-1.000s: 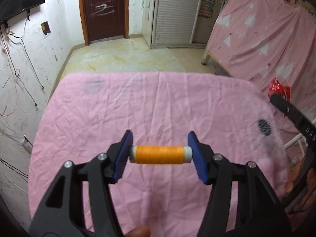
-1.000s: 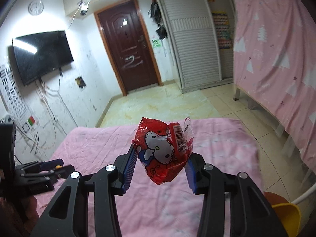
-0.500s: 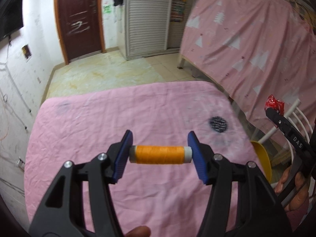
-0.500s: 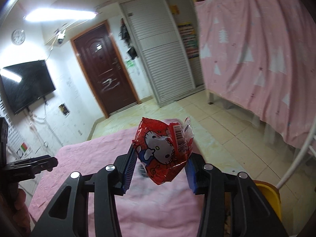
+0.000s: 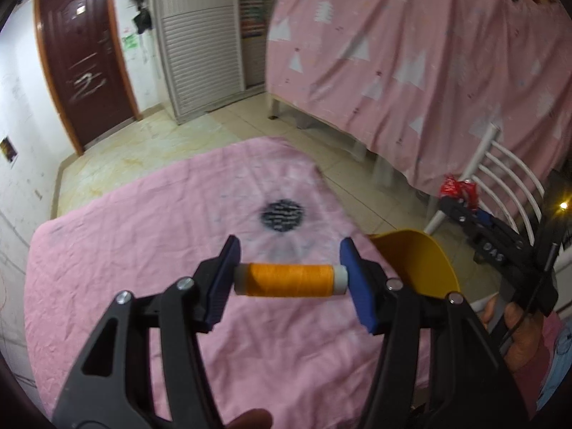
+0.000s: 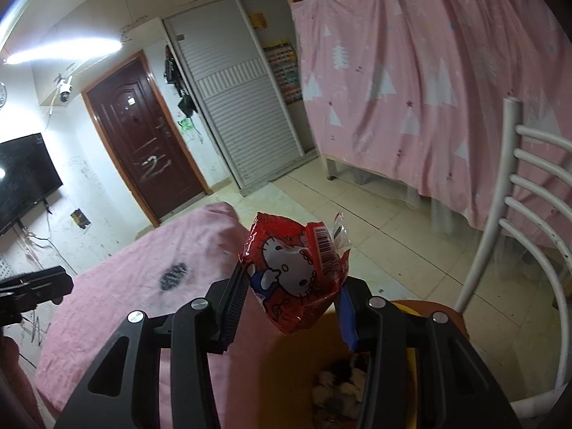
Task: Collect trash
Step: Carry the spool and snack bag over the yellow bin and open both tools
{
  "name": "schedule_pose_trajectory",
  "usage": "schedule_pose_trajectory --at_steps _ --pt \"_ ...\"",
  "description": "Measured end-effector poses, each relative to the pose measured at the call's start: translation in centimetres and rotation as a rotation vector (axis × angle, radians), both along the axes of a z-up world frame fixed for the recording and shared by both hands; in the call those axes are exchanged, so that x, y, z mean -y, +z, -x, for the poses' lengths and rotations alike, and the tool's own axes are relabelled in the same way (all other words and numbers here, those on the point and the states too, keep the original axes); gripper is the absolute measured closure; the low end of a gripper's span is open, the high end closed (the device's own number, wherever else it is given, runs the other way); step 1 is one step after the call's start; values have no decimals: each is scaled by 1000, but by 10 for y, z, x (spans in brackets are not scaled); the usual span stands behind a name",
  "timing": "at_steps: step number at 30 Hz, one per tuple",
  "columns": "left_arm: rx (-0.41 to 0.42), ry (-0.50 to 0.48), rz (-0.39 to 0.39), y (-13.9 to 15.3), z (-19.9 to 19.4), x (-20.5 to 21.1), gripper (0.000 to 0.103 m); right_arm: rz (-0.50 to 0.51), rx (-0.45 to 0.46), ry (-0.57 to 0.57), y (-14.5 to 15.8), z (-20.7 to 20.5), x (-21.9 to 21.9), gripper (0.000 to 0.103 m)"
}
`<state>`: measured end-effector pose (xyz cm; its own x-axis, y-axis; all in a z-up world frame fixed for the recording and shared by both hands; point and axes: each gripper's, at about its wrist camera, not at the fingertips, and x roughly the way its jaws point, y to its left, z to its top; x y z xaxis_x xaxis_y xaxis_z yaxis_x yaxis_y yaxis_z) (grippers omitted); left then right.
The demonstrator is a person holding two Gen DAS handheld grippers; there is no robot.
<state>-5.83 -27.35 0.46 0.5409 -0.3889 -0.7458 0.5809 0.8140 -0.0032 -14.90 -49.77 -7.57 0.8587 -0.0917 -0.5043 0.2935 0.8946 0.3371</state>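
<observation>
My left gripper (image 5: 290, 280) is shut on an orange thread spool (image 5: 290, 280), clamped end to end between its blue pads above the pink tablecloth (image 5: 143, 250). The right gripper (image 6: 291, 295) is shut on a red cartoon-cat snack wrapper (image 6: 296, 275), which hangs over a yellow bin (image 6: 293, 368) with crumpled scraps at its bottom. In the left wrist view the same bin (image 5: 418, 264) sits off the table's right edge, and the right gripper (image 5: 461, 203) with the wrapper (image 5: 459, 189) is above and beyond it.
A white metal chair (image 6: 518, 214) stands right beside the bin. A dark round stain (image 5: 284, 214) marks the cloth near the table's right edge. A pink patterned curtain (image 5: 411, 53) covers a frame behind. A door and tiled floor lie beyond the table.
Both grippers swung right across the table toward its right edge. The yellow bin and white chair came into view, and the wrapper now hangs over the bin. Both grips are unchanged.
</observation>
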Motion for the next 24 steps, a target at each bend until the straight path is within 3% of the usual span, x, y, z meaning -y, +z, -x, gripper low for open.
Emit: schedule_pose_trajectory --at_steps 7,17,20,24 --pt "-26 -98 -17 -8 17 49 47 14 -88 3 -25 6 11 60" --pt "-106 -227 -1 -22 34 110 47 -12 -95 -12 -31 20 23 53" --pt "-118 -238 -1 -25 35 118 47 -13 -96 -21 -33 22 26 39" --pt "-141 -257 9 -27 35 122 47 -4 -86 -84 -31 29 34 39"
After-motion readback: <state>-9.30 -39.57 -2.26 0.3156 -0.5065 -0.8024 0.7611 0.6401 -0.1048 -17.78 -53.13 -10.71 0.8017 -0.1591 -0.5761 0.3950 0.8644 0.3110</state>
